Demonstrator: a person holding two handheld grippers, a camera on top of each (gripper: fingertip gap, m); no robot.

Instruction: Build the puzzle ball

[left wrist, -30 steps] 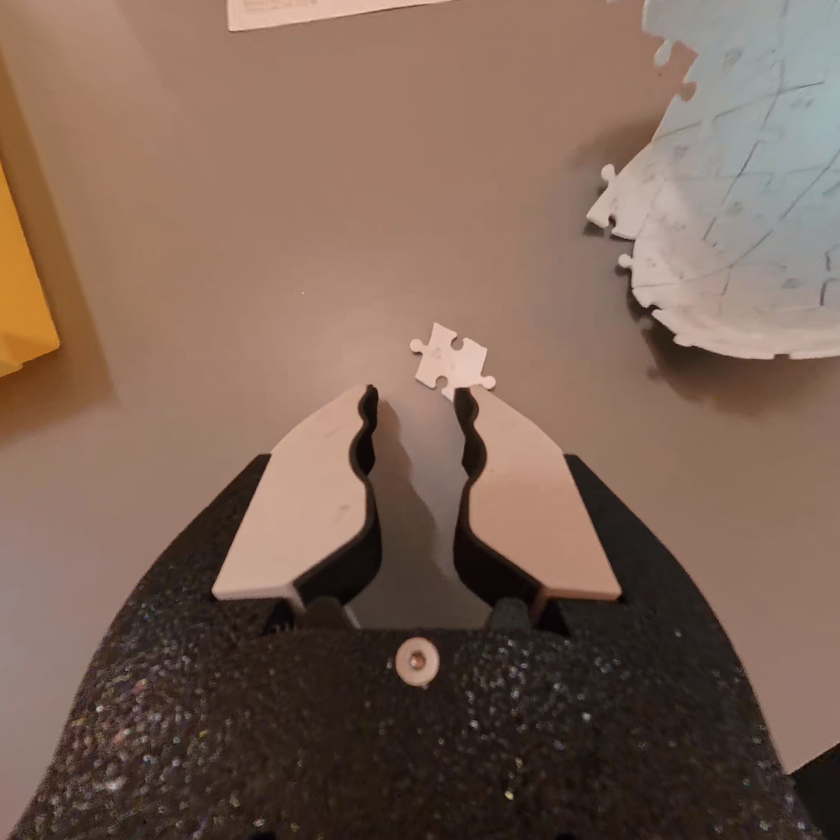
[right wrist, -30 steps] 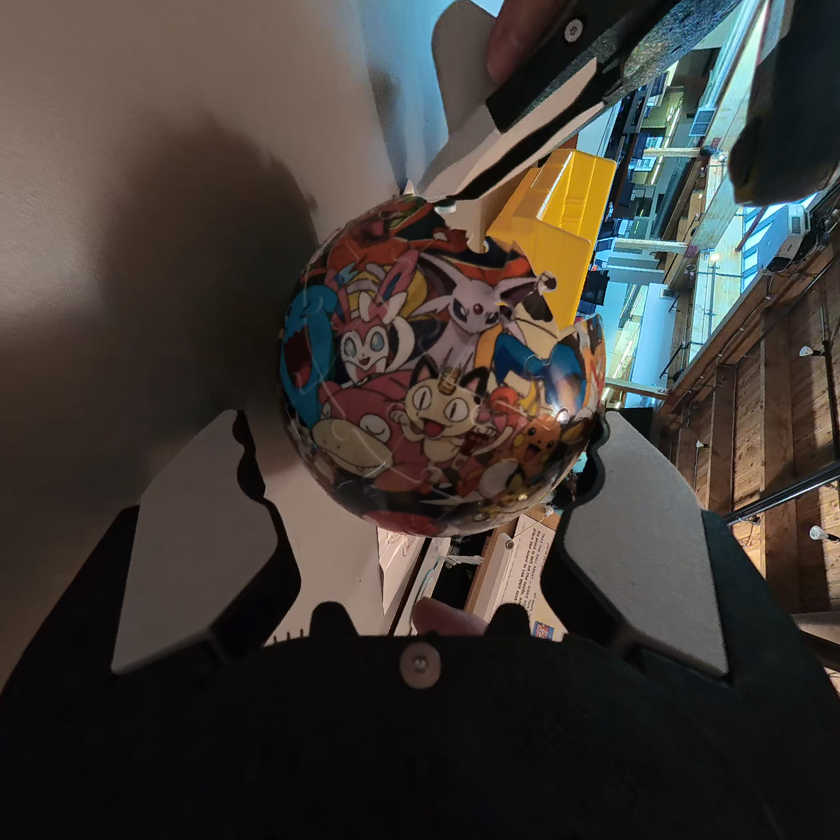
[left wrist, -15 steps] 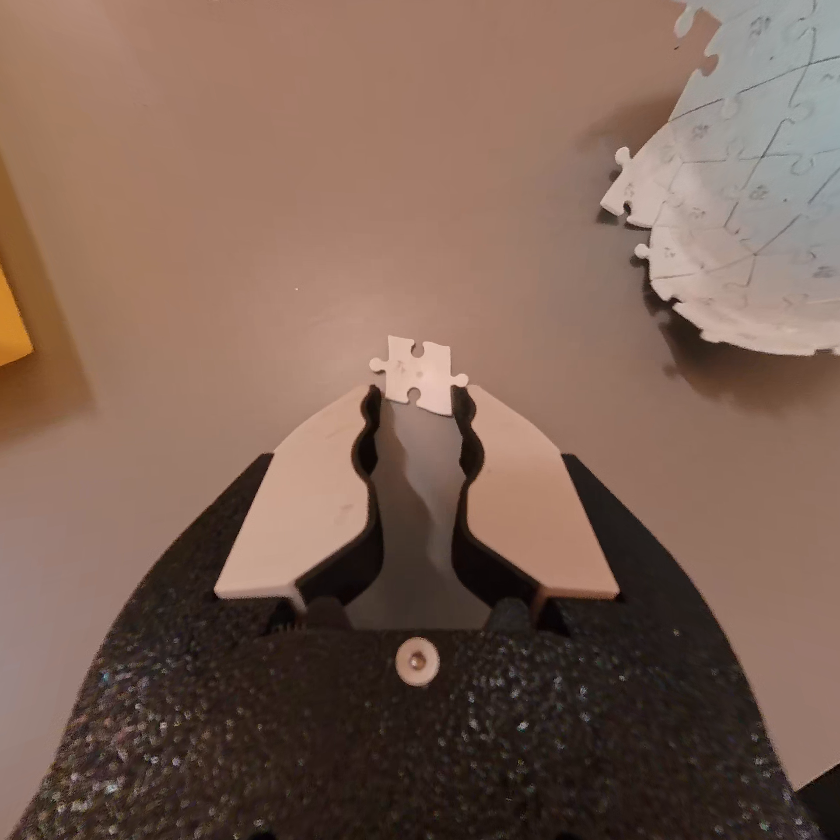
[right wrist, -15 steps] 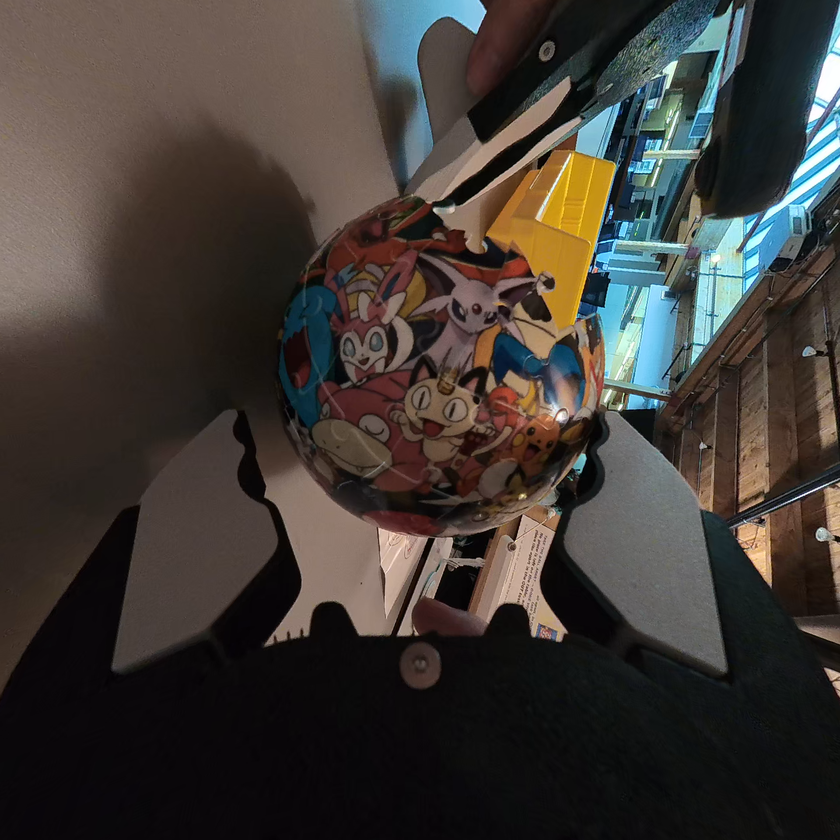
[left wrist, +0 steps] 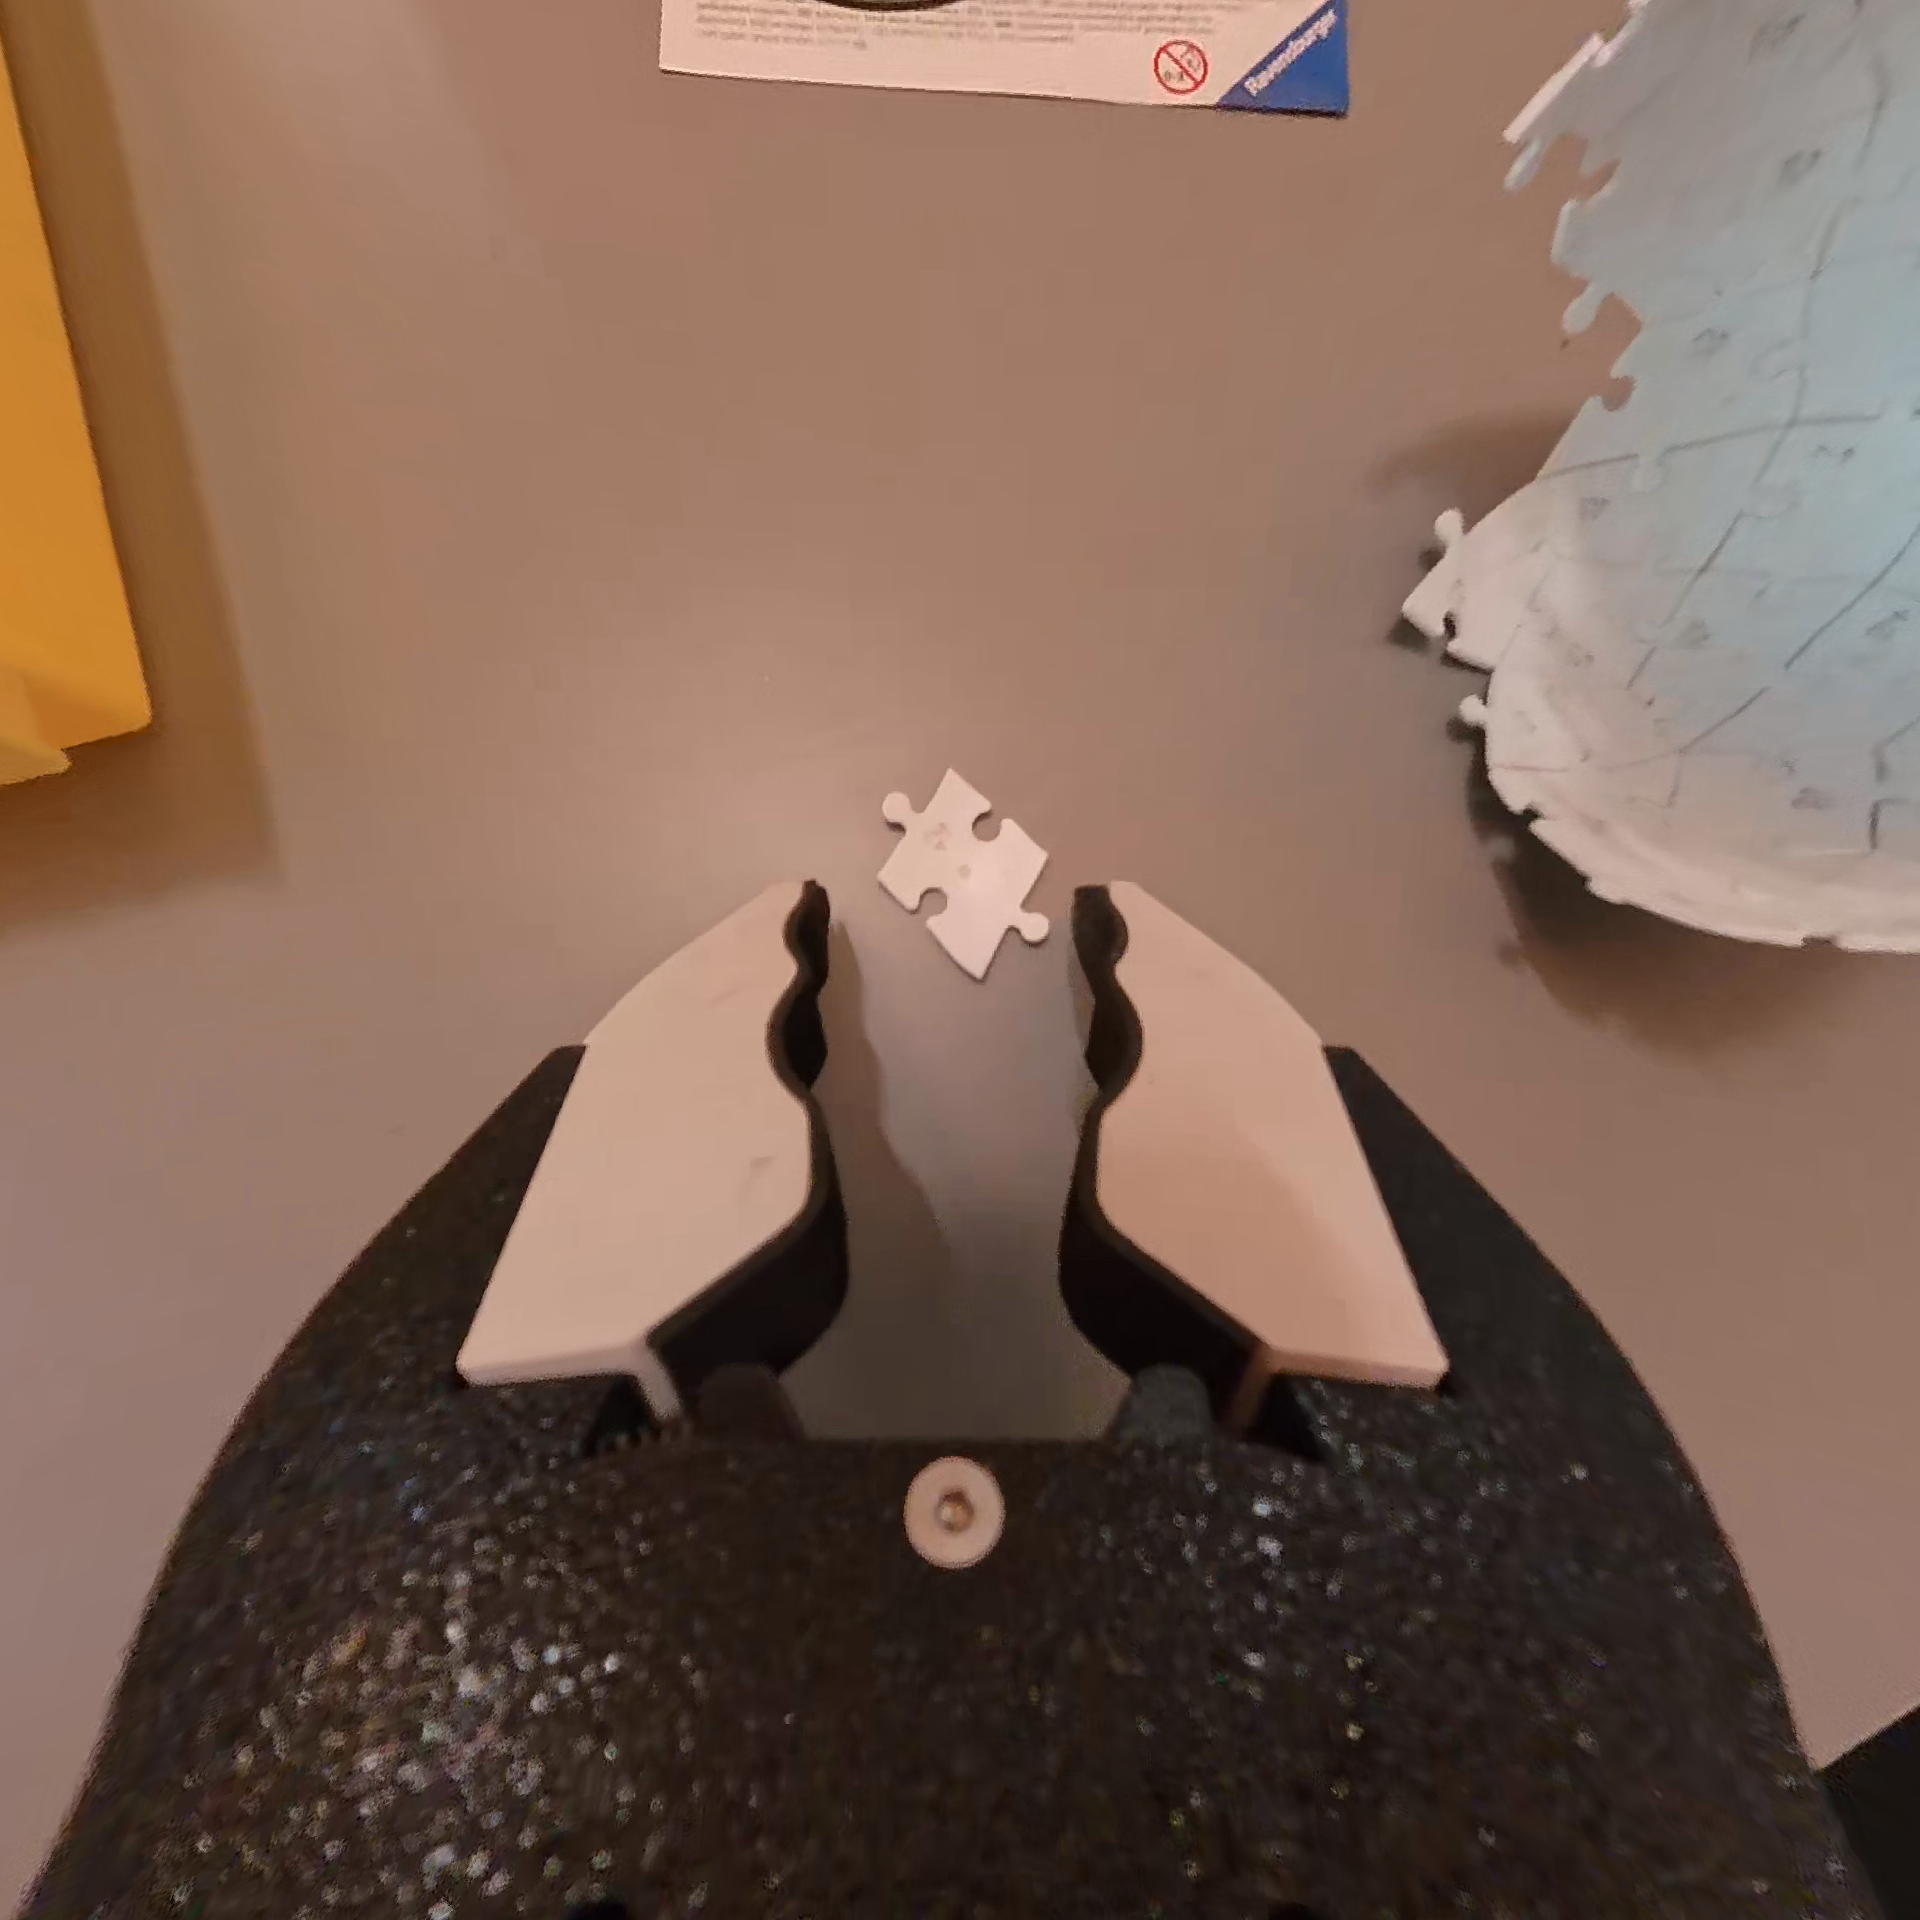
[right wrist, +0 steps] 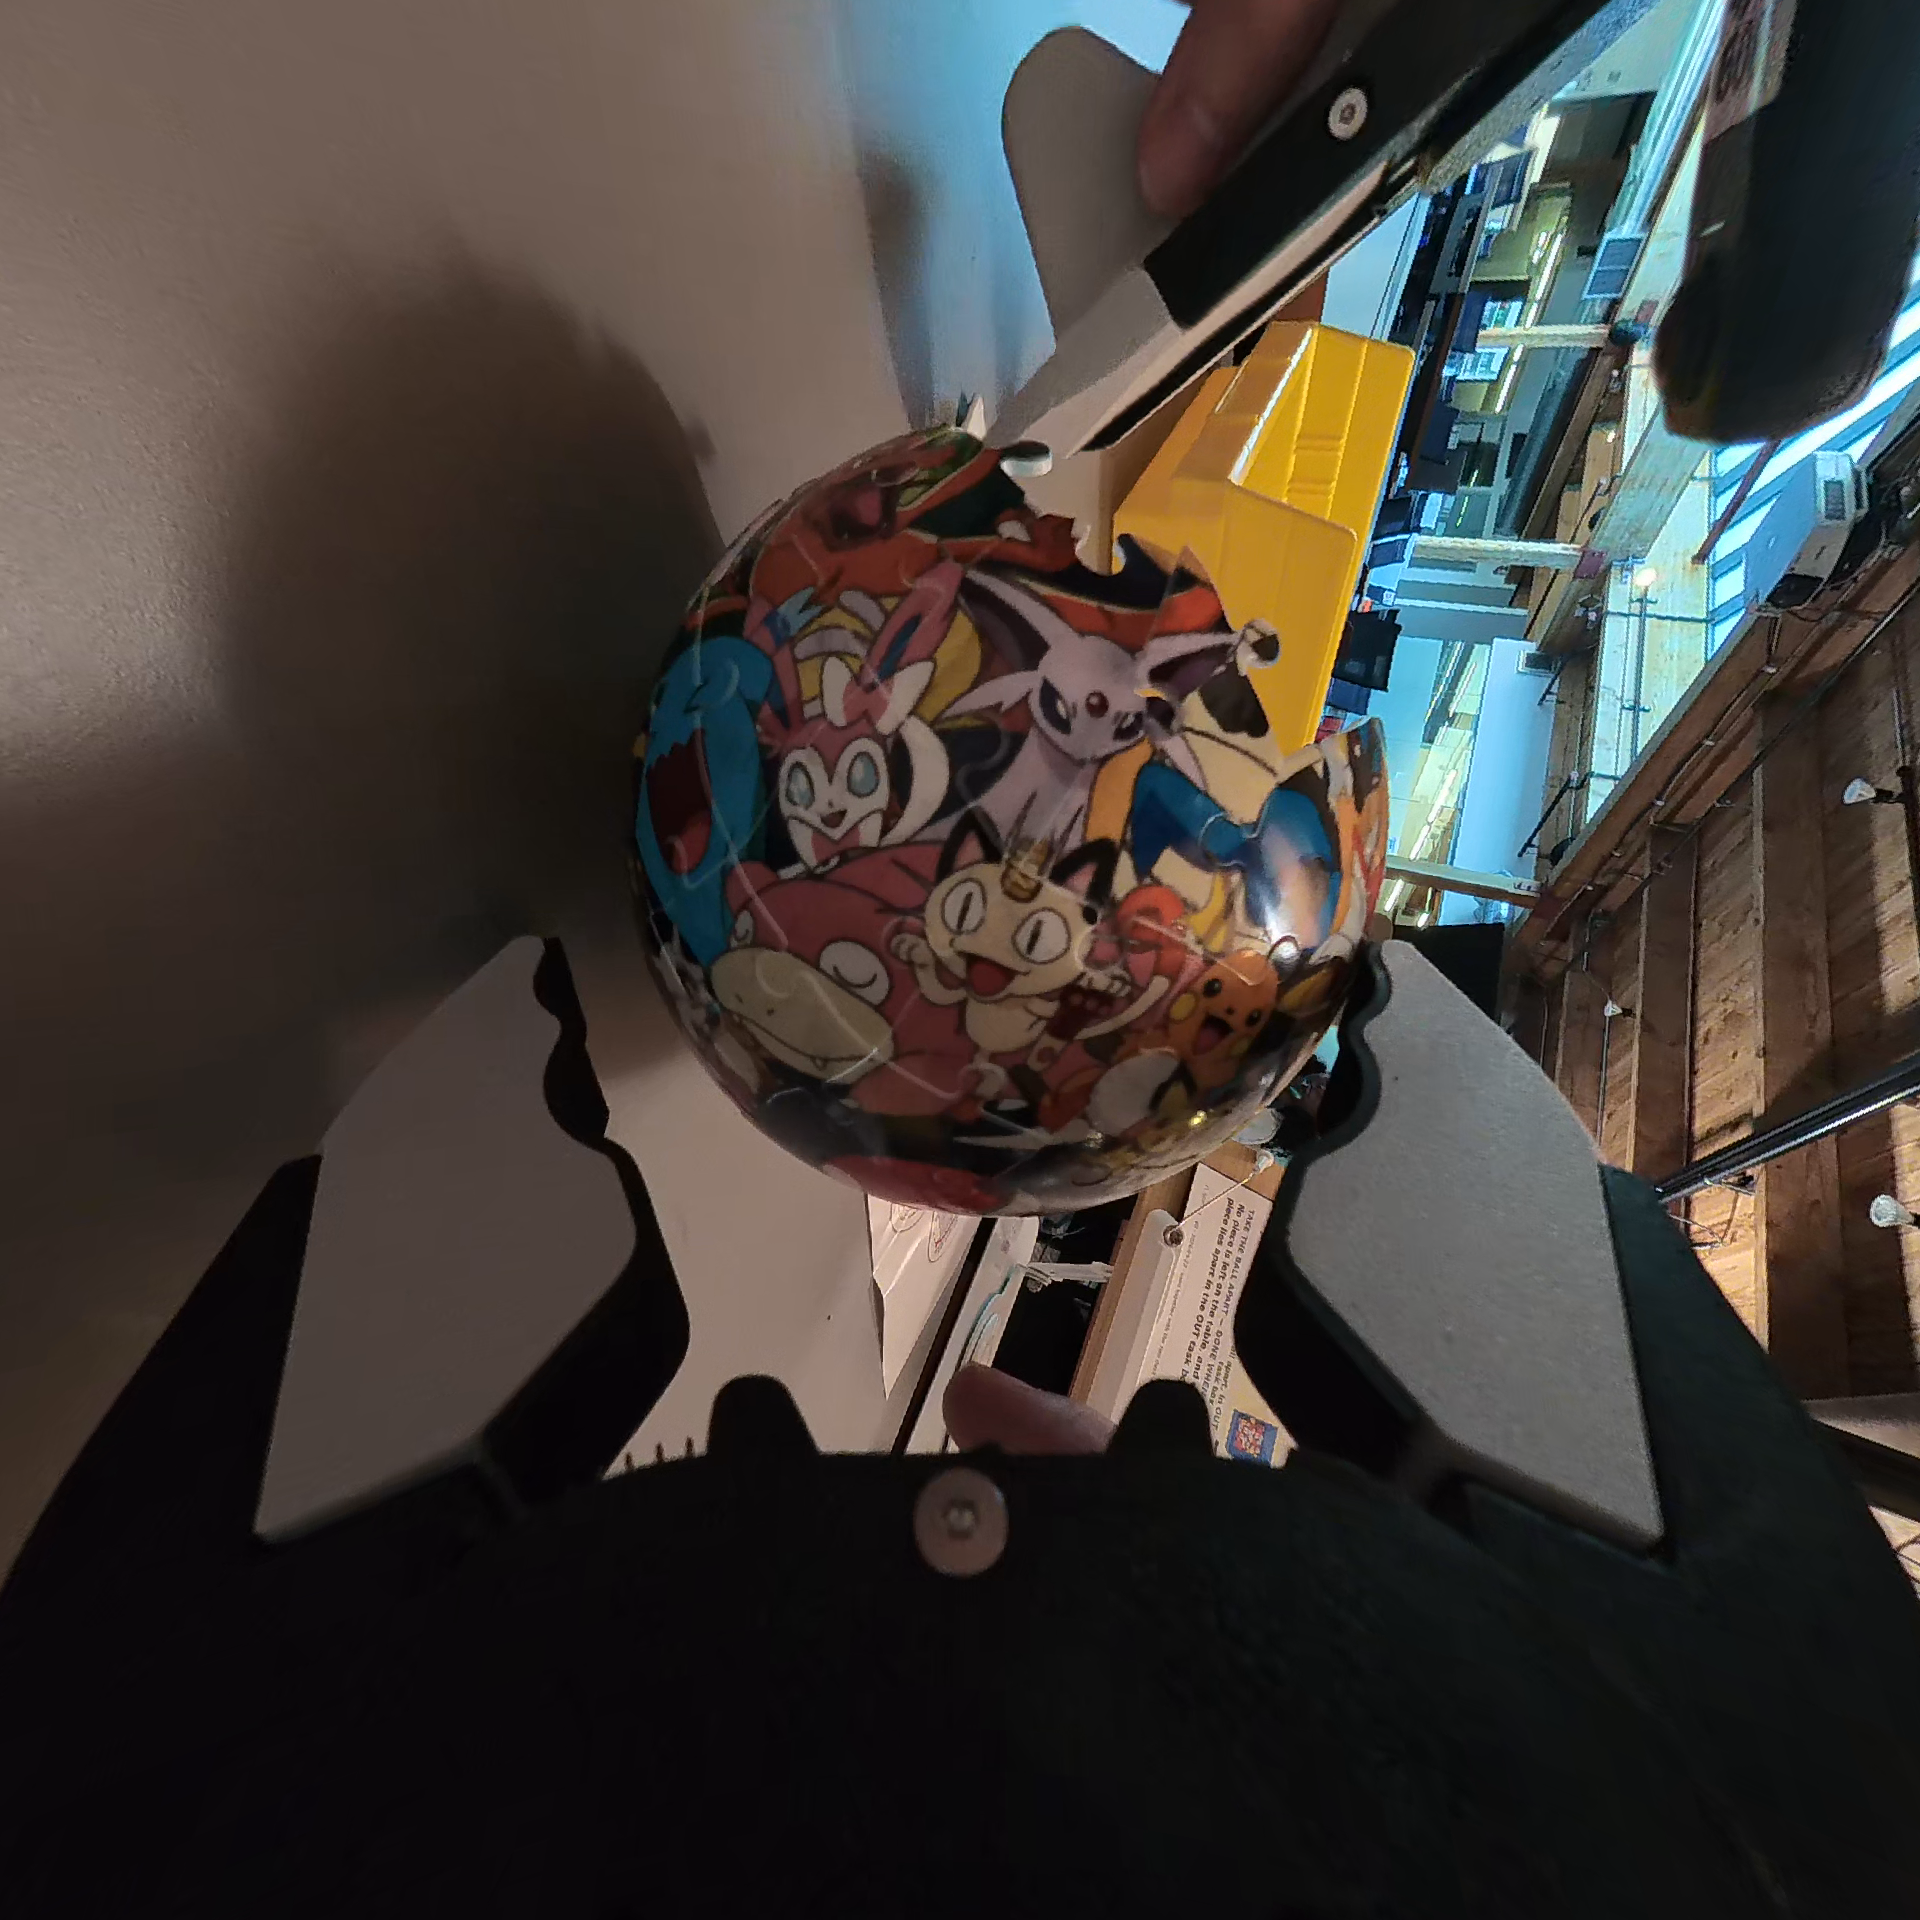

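Observation:
A loose puzzle piece (left wrist: pixel 961 868) lies white side up on the grey table (left wrist: pixel 623 520), just ahead of and between my left gripper's tips. My left gripper (left wrist: pixel 951 906) is open and empty, low over the table. The part-built puzzle ball, white inside (left wrist: pixel 1714 623), stands to its right. In the right wrist view the ball (right wrist: pixel 997 883) shows its colourful cartoon print and jagged open rim. My right gripper (right wrist: pixel 961 956) is wide open around it; the right finger (right wrist: pixel 1455 1143) touches the ball's side, the left finger stays apart. The left gripper (right wrist: pixel 1049 442) shows beyond the ball.
A yellow box (left wrist: pixel 52 468) sits at the left edge and behind the ball (right wrist: pixel 1309 468). A printed paper sheet (left wrist: pixel 997 52) lies at the far side of the table. A person's fingers (right wrist: pixel 1216 114) hold the left gripper. Shelves and wooden walls lie beyond the table. My hands' fingertips stand some 15 cm from each other.
My left gripper's jaws have opened wider and it has drawn back a little; the piece has turned and lies free between the tips. The right gripper and ball have stayed put.

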